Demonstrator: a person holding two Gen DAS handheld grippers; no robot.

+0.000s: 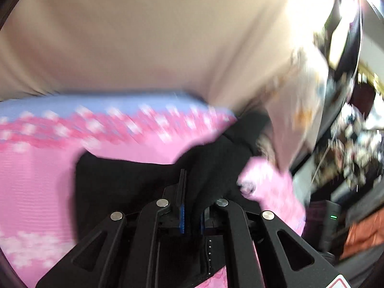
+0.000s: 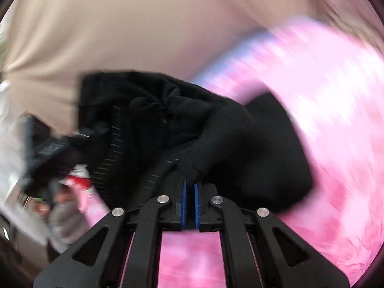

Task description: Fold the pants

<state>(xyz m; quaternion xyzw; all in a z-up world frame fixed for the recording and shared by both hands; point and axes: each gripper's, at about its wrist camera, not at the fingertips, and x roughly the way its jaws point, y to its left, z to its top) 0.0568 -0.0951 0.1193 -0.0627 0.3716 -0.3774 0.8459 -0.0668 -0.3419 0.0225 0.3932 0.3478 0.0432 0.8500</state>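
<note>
Both the left gripper (image 1: 190, 206) and right gripper (image 2: 190, 187) have jaws clamped on soft black pants (image 2: 168, 120). The limp, light cloth sags over a pink mat (image 2: 336, 120); edges and the waistband look the best holds.

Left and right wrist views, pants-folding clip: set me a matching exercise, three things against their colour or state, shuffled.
Things:
1. pants
2. mat
3. left gripper

Colour or state:
A. pink with white blossoms
B. shut on black fabric
C. black, bunched up

Pairs: 1-C, 2-A, 3-B
</note>
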